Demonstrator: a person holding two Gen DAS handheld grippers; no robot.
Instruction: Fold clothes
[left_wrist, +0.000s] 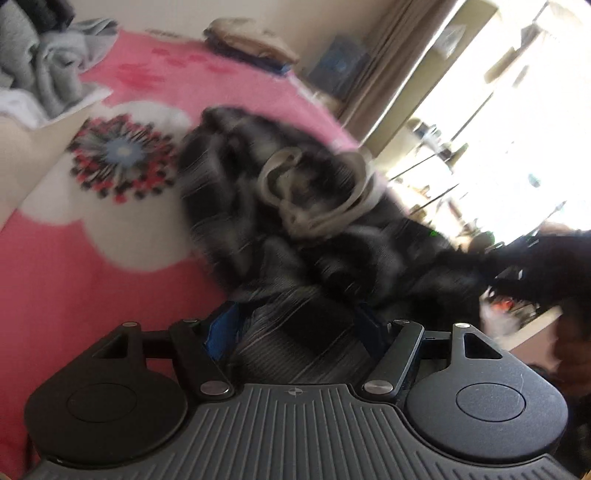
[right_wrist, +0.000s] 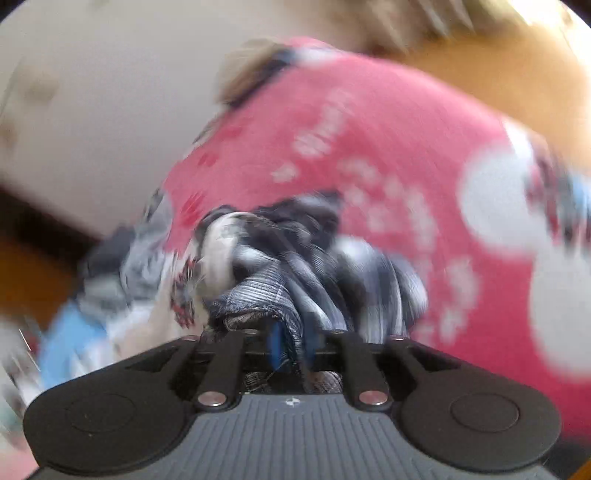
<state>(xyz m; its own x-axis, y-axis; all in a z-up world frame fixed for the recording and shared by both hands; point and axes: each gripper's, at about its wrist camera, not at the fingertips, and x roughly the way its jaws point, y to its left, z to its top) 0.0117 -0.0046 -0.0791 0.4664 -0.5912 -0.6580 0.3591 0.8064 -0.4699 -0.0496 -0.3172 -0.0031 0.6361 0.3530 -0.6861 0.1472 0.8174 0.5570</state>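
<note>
Both grippers grip one dark plaid garment (left_wrist: 295, 229): the left gripper (left_wrist: 295, 325) has a thick bunch filling its wide-set jaws, and the right gripper (right_wrist: 291, 347) pinches a thin edge between blue pads (right_wrist: 274, 345). Beyond them it lies crumpled on a pink flowered blanket (left_wrist: 92, 277), with grey clothes (left_wrist: 48, 70) heaped farther back.

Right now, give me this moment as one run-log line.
stage: lifting garment to fold | left gripper: holds plaid garment | right gripper: pinching its edge | surface: pink blanket | view: blurred
</note>
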